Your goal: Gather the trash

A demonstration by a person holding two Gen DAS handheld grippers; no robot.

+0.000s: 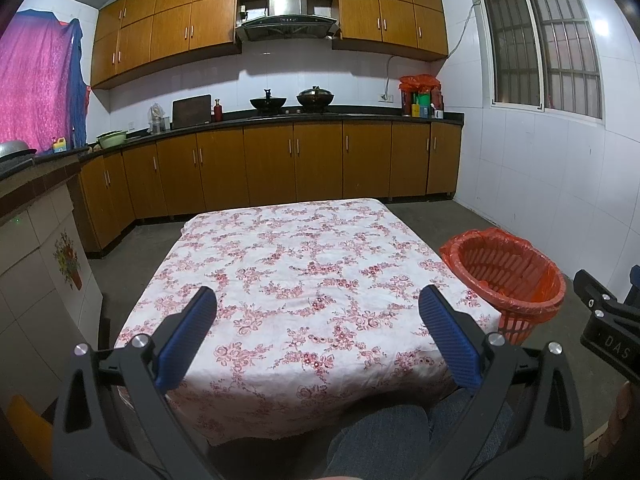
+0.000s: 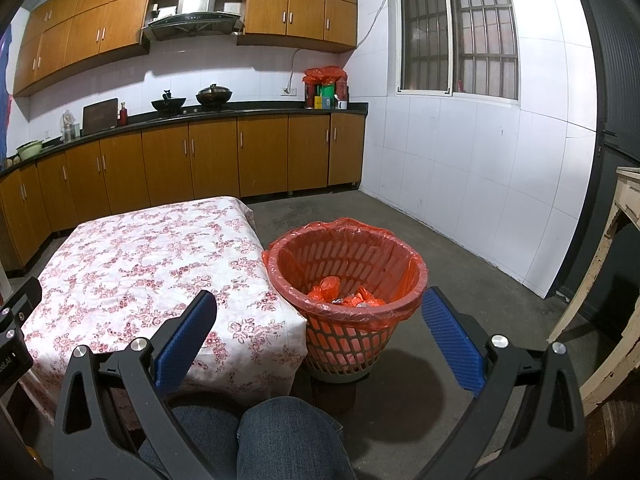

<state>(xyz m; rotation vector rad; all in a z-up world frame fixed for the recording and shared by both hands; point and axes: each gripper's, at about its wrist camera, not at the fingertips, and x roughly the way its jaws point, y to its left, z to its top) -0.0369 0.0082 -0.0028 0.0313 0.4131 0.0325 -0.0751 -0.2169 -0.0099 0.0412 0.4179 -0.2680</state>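
The left gripper (image 1: 318, 300) hangs above the near edge of a low worktop covered with a white cloth printed with red flowers (image 1: 304, 280), its blue-padded jaws spread wide with nothing between them. The right gripper (image 2: 320, 304) is held off the worktop's right edge, jaws likewise wide apart and empty, looking toward a red slatted plastic waste basket lined with an orange-red plastic bag (image 2: 412, 276). The basket stands on the grey concrete floor (image 2: 460, 272), just beside the worktop's near right corner. Crumpled orange-red scraps of trash (image 2: 330, 286) lie at the bottom of the bag, together with some smaller pieces that are too small to identify. A person's knees in blue jeans (image 2: 280, 436) show below both grippers, close to the worktop's near edge.
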